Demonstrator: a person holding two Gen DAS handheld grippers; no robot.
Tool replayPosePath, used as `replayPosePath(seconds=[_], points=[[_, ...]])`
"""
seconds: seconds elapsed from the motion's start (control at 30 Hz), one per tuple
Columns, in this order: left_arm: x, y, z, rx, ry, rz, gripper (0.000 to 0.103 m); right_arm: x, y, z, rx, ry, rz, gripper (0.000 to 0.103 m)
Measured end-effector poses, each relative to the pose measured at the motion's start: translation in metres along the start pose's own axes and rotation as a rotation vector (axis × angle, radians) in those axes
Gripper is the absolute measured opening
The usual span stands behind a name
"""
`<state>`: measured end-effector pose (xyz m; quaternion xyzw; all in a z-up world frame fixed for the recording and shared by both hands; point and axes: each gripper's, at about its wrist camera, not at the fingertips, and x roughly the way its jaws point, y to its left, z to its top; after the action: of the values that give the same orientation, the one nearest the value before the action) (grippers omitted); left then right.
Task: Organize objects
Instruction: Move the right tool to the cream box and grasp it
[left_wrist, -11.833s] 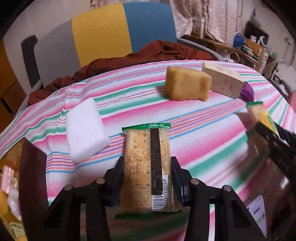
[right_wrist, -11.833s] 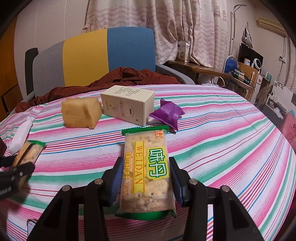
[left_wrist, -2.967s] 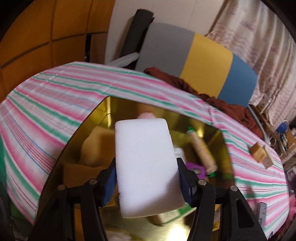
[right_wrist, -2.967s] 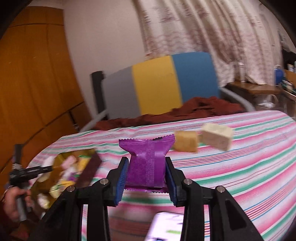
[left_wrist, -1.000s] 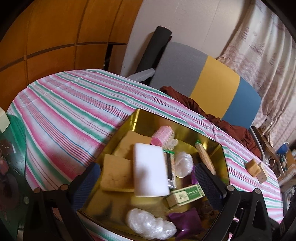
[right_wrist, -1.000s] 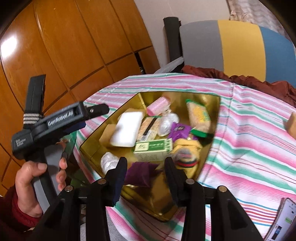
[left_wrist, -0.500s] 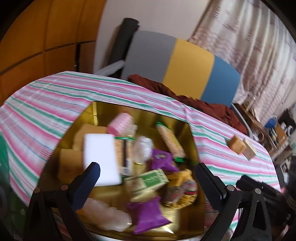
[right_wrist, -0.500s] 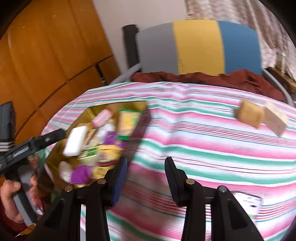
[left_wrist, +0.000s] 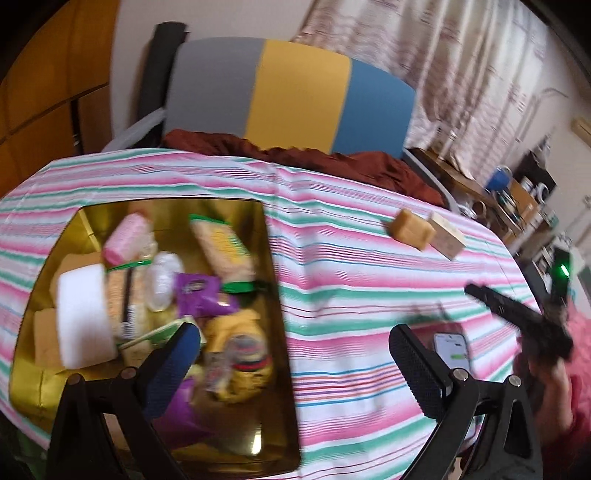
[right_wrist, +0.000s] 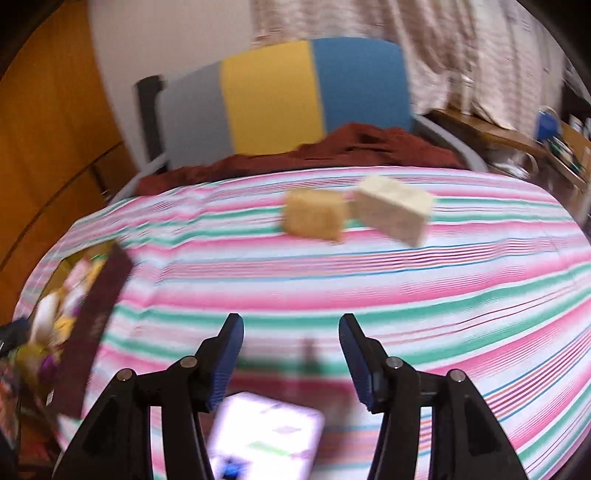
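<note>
A gold box (left_wrist: 271, 258) on the striped table holds several items: a white sponge (left_wrist: 79, 317), a purple packet (left_wrist: 197, 293), snack bars and a pink roller. My left gripper (left_wrist: 291, 365) is open and empty above the box's right edge. A yellow sponge (right_wrist: 314, 218) and a cream carton (right_wrist: 393, 214) lie side by side on the far part of the table; they also show in the left wrist view as the sponge (left_wrist: 412, 229) and the carton (left_wrist: 447, 240). My right gripper (right_wrist: 291, 354) is open and empty, well short of them.
A phone (right_wrist: 266, 439) lies on the cloth just under my right gripper, also in the left wrist view (left_wrist: 452, 349). The box (right_wrist: 99, 314) stands at the left in the right wrist view. A striped chair (right_wrist: 280, 99) with a brown cloth stands behind the table.
The white sponge and the purple packet were let go into the box. Both grippers are swinging right, away from the box; my right one now faces the yellow sponge and carton.
</note>
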<state>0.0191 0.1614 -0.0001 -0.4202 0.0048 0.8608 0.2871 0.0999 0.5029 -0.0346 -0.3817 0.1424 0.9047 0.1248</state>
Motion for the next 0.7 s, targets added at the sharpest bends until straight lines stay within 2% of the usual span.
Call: replayPosePath(seconds=[0.1, 0.17, 0.23, 0.33, 0.43, 0.57, 0.7], points=[[0.007, -0.012, -0.001, 0.021, 0.020, -0.018, 0.103, 0.010, -0.039, 0.019, 0.038, -0.019, -0.048, 0.059], [0.014, -0.018, -0.002, 0.025, 0.040, -0.024, 0.103, 0.019, -0.068, 0.035, 0.070, -0.024, -0.061, 0.069], [0.019, -0.023, -0.003, 0.031, 0.053, -0.021, 0.103, 0.028, -0.090, 0.050, 0.088, -0.027, -0.064, 0.072], [0.027, -0.029, -0.005, 0.040, 0.072, -0.023, 0.103, 0.041, -0.109, 0.071, 0.081, -0.028, -0.065, 0.079], [0.034, -0.036, -0.006, 0.054, 0.095, -0.020, 0.103, 0.058, -0.116, 0.090, 0.077, -0.018, -0.035, 0.080], [0.041, -0.044, -0.006, 0.077, 0.114, -0.011, 0.103, 0.082, -0.114, 0.111, 0.003, -0.004, -0.039, 0.080], [0.046, -0.045, -0.006, 0.074, 0.126, -0.005, 0.103, 0.101, -0.118, 0.122, -0.027, 0.030, 0.046, 0.080]])
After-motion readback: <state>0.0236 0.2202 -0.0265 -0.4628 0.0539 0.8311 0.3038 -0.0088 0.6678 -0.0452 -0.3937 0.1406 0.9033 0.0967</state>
